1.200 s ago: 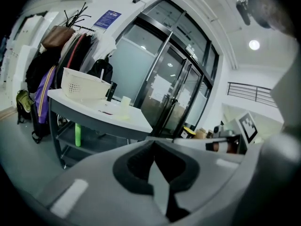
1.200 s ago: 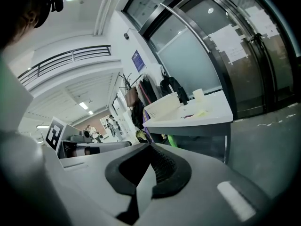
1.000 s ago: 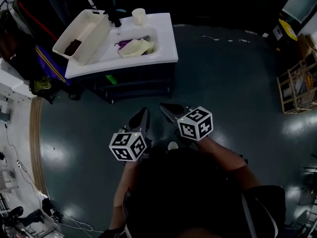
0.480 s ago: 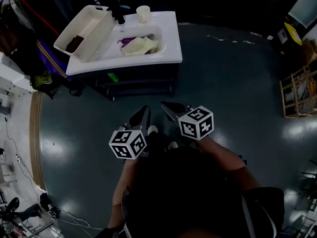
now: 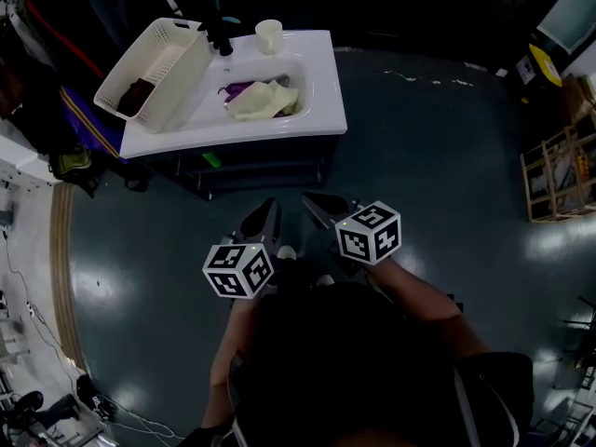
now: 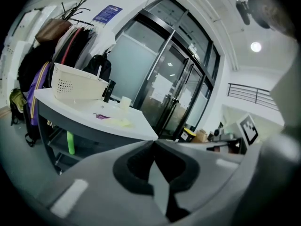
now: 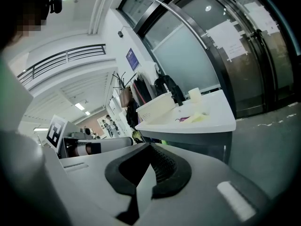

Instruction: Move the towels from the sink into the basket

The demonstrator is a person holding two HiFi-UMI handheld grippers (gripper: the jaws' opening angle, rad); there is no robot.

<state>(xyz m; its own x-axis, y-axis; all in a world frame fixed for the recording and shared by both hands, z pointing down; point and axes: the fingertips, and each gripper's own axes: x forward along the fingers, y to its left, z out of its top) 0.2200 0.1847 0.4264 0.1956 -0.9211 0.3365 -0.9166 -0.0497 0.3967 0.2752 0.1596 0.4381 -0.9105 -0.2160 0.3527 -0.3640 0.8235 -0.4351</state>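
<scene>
The towels, a pale yellow one with a purple one beside it, lie in the basin of the white sink. They are well apart from both pairs of fingers and ahead of them. The left gripper and the right gripper sit side by side above the floor, each with its fingers pressed together on nothing.

The cream basket stands on the sink's left end, just beside the basin, with something dark lying inside it. A pale cup and a black tap stand at the sink's back edge.

The floor is dark, glossy grey. Tall glass doors rise behind the sink, and coats hang to its left.

The person's head and shoulders fill the bottom of the head view and cover both hands. The dark item in the basket is too dim to identify.
</scene>
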